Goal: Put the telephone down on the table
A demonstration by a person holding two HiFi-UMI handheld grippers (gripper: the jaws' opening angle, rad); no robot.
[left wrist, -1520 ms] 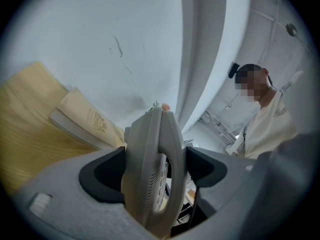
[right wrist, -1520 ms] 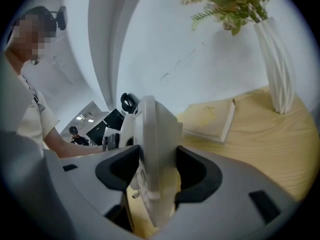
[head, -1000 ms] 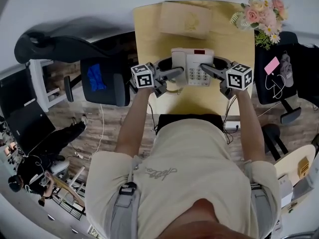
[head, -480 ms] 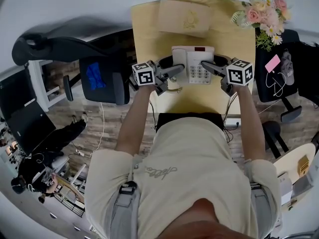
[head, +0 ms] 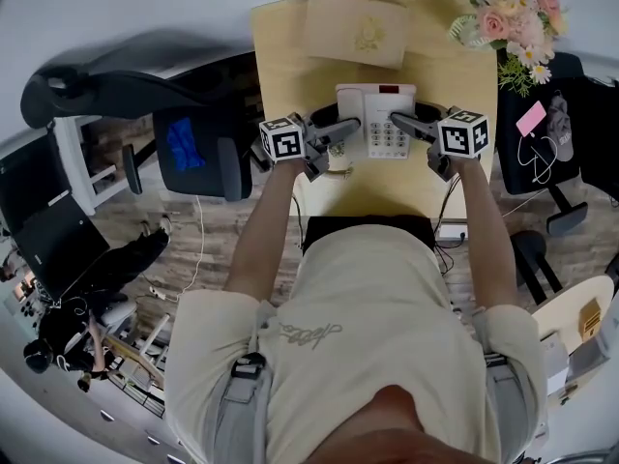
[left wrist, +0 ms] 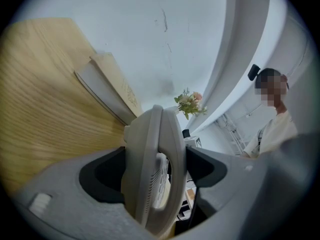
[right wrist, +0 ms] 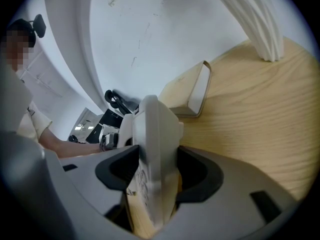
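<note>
Both left gripper (head: 335, 127) and right gripper (head: 413, 121) clamp the telephone (head: 373, 104).

One telephone (head: 377, 107), two grippers (head: 342, 132) (head: 399, 122), one bouquet (head: 513, 22)

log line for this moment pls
left tool: shut on telephone | right tool: shut on telephone | telephone: over table, touchdown unclear

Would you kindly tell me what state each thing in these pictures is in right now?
telephone: clamped at both sides, over the table; contact unclear.
left tongs: shut on the telephone.
right tongs: shut on the telephone.
beige book: closed, lying flat.
flowers: upright at the table's corner.
</note>
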